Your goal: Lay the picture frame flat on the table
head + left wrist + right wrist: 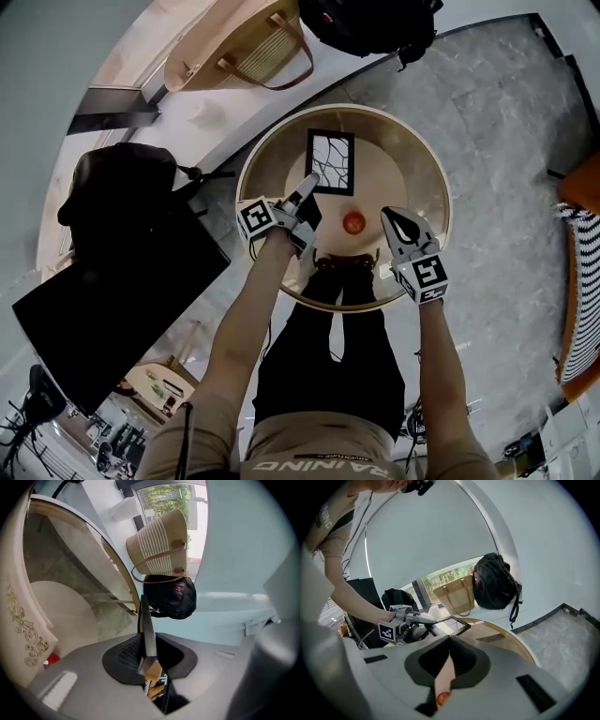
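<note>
Clamping the frame (330, 161) by its near left corner, my left gripper (309, 181) has its jaws pressed on the black edge, over the far part of the round counter (412, 159). My right gripper (397, 220), jaws together and empty, hovers just right of an orange ball (353, 222).

There is one picture frame (331, 161), one small orange-red ball (353, 222) and one round counter (403, 155). Two grippers show: the left hand-held gripper (307, 184) and the right hand-held gripper (397, 219). There is one straw tote bag (239, 47), one black backpack (366, 23) and one other black bag (117, 183).
</note>
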A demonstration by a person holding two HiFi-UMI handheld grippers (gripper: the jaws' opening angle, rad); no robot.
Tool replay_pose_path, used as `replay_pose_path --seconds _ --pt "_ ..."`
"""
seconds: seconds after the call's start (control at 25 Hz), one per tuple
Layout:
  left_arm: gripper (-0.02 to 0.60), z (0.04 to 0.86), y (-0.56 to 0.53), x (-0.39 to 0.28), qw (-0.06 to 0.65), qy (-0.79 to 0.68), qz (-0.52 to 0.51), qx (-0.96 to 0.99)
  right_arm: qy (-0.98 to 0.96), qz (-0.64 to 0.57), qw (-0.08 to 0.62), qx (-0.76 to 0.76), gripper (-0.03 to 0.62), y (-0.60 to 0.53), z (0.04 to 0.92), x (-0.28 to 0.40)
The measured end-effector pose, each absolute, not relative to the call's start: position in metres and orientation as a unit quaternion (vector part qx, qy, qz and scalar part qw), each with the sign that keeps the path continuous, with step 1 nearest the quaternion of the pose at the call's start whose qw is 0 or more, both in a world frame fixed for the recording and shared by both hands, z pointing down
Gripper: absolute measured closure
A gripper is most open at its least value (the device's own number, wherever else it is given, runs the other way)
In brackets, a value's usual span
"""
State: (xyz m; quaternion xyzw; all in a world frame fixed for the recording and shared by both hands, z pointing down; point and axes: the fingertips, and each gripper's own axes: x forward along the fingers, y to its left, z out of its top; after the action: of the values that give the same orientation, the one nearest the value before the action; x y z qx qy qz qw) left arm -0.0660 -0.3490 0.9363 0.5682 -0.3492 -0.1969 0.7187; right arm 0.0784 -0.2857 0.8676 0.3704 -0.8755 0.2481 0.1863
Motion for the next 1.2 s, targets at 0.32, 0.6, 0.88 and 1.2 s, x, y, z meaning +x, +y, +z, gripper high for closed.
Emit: replay_pose_path --seconds 0.32,0.6,0.88,1.2 --pt "0.511 0.952 -0.345 -0.066 0.711 -0.373 -0.147 0.577 -0.878 0.247 0.184 0.367 0.588 -0.292 0.87 0.077" --pt "0.509 0.957 -0.346 -0.061 0.642 -0.422 -0.032 0.639 -0.878 0.249 0.185 0.365 0.586 -0.291 0.871 0.072" --pt "0.402 0.956 -0.348 -0.06 0.576 -0.452 0.034 0.681 -0.879 0.247 0.185 0.363 0.586 -0.29 0.872 0.07" --pt "0.336 0.957 -0.345 -0.064 0.414 -0.506 0.172 0.737 -0.881 0.249 0.186 0.356 0.588 -0.282 0.874 0.067"
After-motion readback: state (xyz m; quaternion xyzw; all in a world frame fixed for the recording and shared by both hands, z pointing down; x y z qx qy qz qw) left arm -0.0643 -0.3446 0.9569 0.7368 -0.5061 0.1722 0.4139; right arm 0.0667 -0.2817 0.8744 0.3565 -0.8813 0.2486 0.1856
